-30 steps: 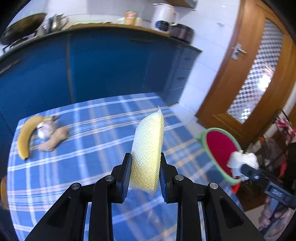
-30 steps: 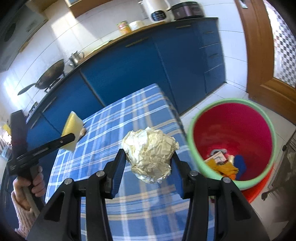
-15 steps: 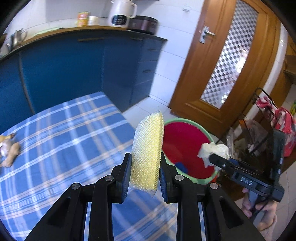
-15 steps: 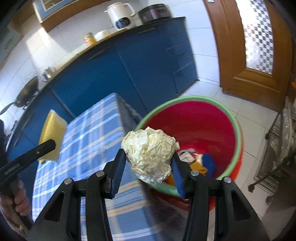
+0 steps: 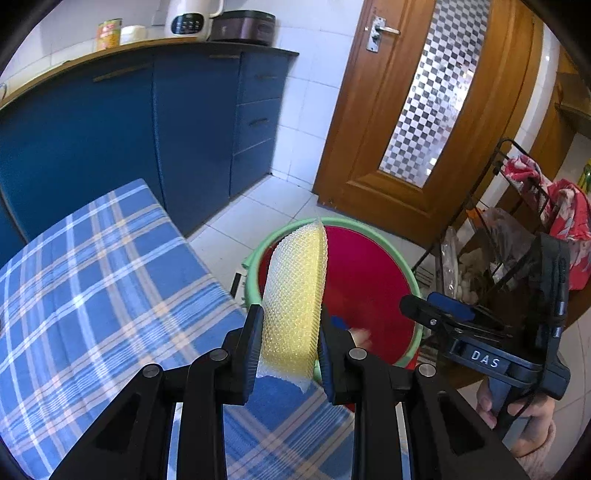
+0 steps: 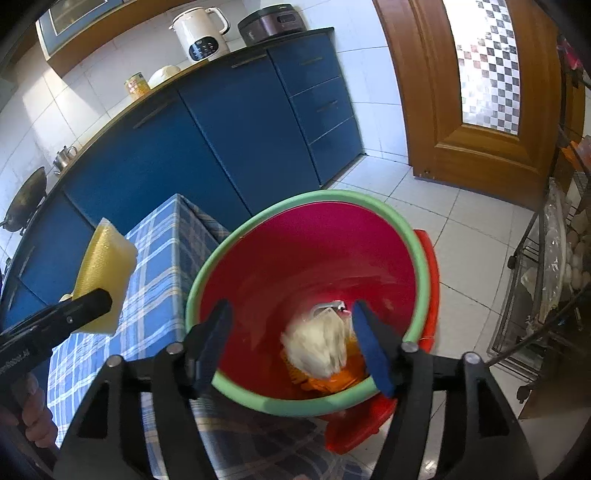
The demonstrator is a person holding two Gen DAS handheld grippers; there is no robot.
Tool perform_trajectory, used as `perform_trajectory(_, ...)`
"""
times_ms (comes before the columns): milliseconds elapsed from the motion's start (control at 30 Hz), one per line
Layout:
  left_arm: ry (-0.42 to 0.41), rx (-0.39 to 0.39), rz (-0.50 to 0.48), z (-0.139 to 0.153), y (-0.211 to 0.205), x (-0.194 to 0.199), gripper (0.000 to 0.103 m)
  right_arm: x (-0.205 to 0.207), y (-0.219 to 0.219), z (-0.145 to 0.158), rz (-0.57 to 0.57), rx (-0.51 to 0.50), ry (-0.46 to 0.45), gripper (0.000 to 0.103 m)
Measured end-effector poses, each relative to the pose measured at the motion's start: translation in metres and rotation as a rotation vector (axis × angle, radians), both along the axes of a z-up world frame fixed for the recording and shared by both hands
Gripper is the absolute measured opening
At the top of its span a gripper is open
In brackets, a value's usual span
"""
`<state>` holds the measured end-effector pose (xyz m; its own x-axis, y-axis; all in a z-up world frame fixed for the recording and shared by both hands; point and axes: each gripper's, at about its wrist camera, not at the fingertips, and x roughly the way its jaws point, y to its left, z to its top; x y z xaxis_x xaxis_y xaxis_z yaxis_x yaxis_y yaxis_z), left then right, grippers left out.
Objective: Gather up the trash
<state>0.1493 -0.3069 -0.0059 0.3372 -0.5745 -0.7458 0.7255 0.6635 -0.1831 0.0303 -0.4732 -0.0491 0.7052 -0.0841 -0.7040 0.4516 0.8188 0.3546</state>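
Blue cabinets (image 6: pixel 236 140) line a white-tiled wall (image 5: pixel 314 74). A wooden door (image 5: pixel 424 122) with chequered glass stands over pale floor tiles (image 6: pixel 454 236). Daylight brightens the room.

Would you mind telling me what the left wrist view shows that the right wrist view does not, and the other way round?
Only the left wrist view shows the door handle and the red floral cloth on the rack. Only the right wrist view shows the wok, the kettle, and the paper ball, blurred, free of the opening jaws of the right gripper and inside the bin. Both show the sponge clamped in the left gripper, the bin, the checked tablecloth and blue cabinets.
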Motion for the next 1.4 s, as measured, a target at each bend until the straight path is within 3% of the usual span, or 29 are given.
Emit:
perform_trajectory(267, 0.021, 0.027, -0.033, -0.015, -0.03, 0.002, 0.03, -0.025, -0.013, 0.007, -0.056, 0.025, -0.052, 0.069)
perform_trajectory(367, 0.032, 0.032, -0.041, -0.02, -0.039, 0.004, 0.035, -0.033, -0.016, 0.012, -0.076, 0.024, -0.067, 0.069)
perform_trajectory(500, 0.031, 0.041, -0.023, -0.025, -0.042, 0.008, 0.057, -0.041, -0.018, 0.018, -0.098, 0.016, -0.078, 0.069)
perform_trajectory(667, 0.023, 0.046, -0.008, -0.023, -0.036, 0.007, 0.058, -0.047, -0.014, 0.023, -0.097, 0.006, -0.081, 0.069)
perform_trajectory(900, 0.008, 0.038, 0.021, -0.011, -0.011, -0.004, 0.058, -0.052, 0.007, 0.035, -0.058, -0.022, -0.09, 0.069)
perform_trajectory(1267, -0.063, 0.019, 0.16, 0.024, 0.064, -0.038, 0.058, -0.063, 0.061, 0.062, 0.035, -0.063, -0.144, 0.071)
perform_trajectory(1400, -0.094, 0.014, 0.226, 0.034, 0.092, -0.052, 0.064, -0.07, 0.084, 0.069, 0.067, -0.088, -0.152, 0.071)
